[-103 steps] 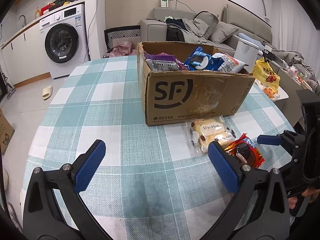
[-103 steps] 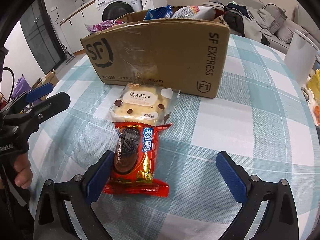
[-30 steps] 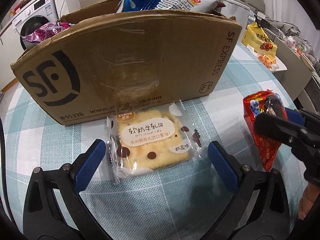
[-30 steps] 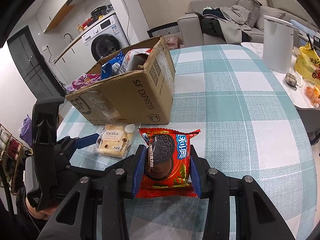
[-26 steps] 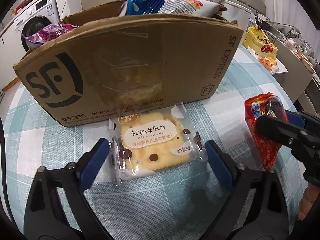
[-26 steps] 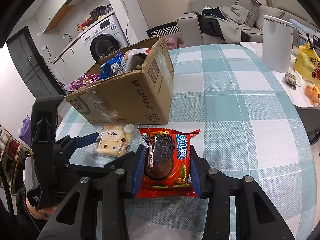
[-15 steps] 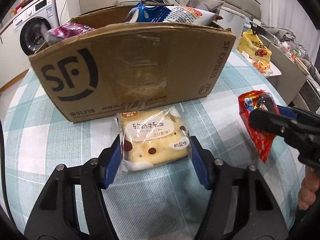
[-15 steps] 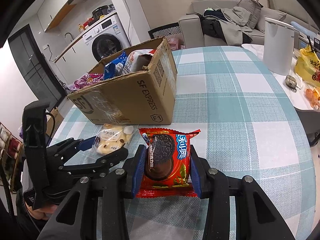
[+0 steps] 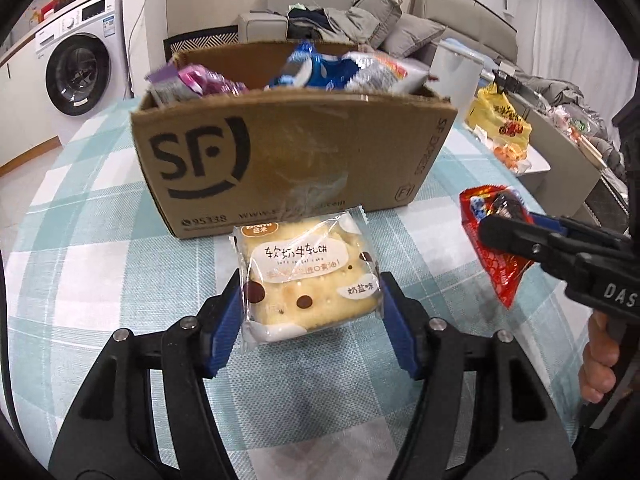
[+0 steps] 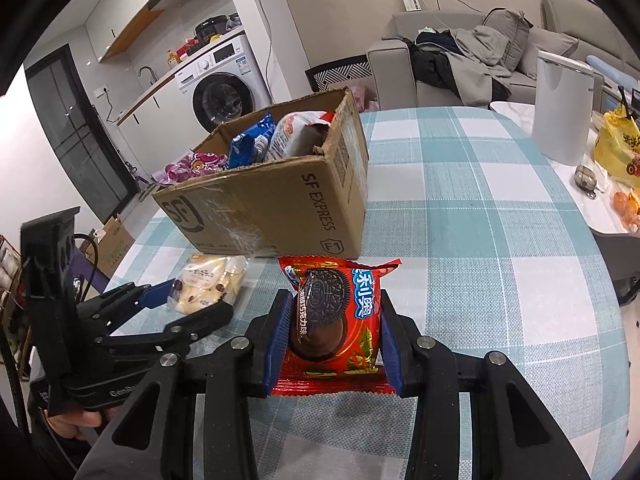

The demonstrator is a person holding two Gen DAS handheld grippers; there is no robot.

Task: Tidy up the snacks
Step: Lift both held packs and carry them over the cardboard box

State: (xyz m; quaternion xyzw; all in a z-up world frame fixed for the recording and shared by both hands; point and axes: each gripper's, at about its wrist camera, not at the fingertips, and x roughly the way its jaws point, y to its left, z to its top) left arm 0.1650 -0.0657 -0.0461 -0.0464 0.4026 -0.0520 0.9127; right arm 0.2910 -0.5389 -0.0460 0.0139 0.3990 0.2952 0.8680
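My left gripper point(image 9: 310, 312) is shut on a clear-wrapped yellow cracker packet point(image 9: 308, 276), held just above the checked tablecloth in front of the cardboard box point(image 9: 288, 168). In the right wrist view the same packet point(image 10: 208, 286) sits between the left gripper's fingers point(image 10: 160, 292). My right gripper point(image 10: 334, 332) is shut on a red Oreo packet point(image 10: 334, 312), lifted off the table to the right of the box point(image 10: 280, 208); the left wrist view shows that red packet point(image 9: 494, 240) at the right. The box holds several snack bags point(image 9: 320, 70).
The round table point(image 10: 480, 240) carries a teal and white checked cloth. Right of it stand a white kettle point(image 10: 562, 108) and a yellow bag point(image 10: 618, 148) on a side table. A sofa point(image 10: 460, 60) and washing machine point(image 10: 224, 92) lie beyond. A hand point(image 9: 600, 360) grips the right tool.
The left gripper's jaws closed on the cracker packet and lifted it slightly back from the box. The right gripper has kept its grip on the red packet and stayed put.
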